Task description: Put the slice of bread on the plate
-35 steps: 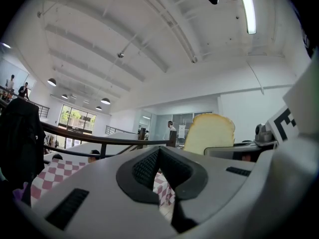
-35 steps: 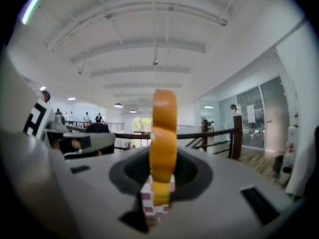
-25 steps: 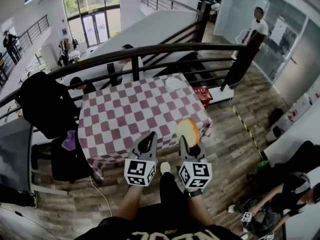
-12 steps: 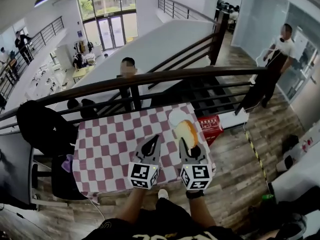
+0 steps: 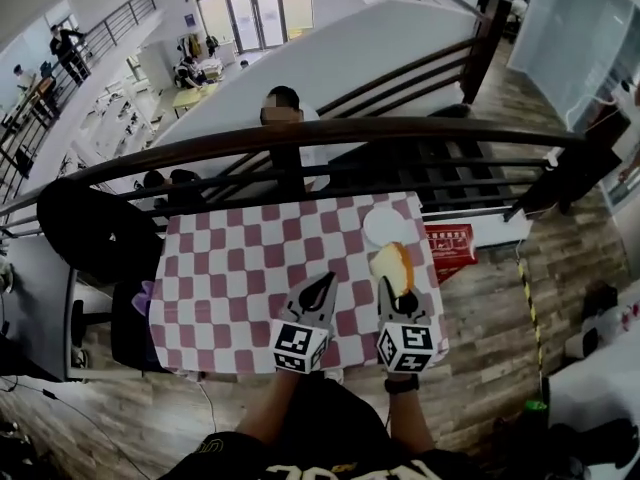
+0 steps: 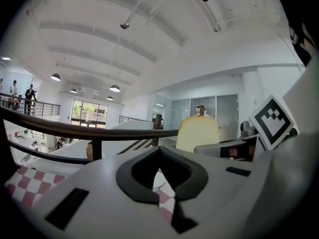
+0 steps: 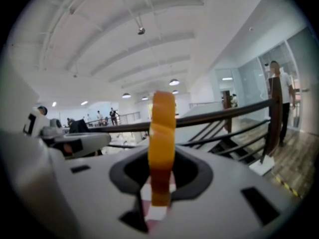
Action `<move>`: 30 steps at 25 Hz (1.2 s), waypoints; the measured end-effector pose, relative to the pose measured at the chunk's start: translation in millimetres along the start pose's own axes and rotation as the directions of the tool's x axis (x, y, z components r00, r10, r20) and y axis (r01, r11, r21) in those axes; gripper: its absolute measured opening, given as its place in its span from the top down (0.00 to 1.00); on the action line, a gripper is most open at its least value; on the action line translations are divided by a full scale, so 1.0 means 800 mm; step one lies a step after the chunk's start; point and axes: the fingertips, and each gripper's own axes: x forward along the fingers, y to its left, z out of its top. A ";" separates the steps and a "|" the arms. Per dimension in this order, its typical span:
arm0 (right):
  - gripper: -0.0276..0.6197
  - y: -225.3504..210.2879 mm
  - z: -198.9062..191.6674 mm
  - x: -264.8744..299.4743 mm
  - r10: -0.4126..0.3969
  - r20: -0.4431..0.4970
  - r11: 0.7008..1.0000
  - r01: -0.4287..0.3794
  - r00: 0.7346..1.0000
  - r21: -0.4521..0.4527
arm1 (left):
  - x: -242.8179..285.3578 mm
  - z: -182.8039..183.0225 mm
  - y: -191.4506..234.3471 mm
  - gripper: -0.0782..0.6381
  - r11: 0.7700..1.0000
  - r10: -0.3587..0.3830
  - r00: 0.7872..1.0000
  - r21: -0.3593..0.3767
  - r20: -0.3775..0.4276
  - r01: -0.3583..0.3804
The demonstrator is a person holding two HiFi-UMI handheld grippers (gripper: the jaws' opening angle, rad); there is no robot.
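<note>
Bread slice (image 5: 392,265) aloft over checked bench (image 5: 230,268)
Clamped upright in right claw (image 5: 386,286), just short of round white plate (image 5: 384,226); left claw (image 5: 322,286) closed tip to tip, seemingly empty; red box (image 5: 452,240) lettering too small to read.

Seen from above, the operator wears a black top (image 5: 240,455) with yellowish lettering (image 5: 345,466), forearms uncovered, and a dark wristband (image 5: 401,384) on the right wrist. The left gripper (image 5: 325,286) and right gripper (image 5: 388,292) share pale grey bodies, black pointed jaws and cubes (image 5: 300,346) printed with black-and-white square markers.
</note>
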 end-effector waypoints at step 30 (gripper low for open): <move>0.80 -0.140 -0.189 0.296 -0.068 -0.411 0.974 0.149 0.909 0.168 | 0.205 -0.197 0.104 0.87 0.974 -0.198 0.930 -0.168 -0.310 0.152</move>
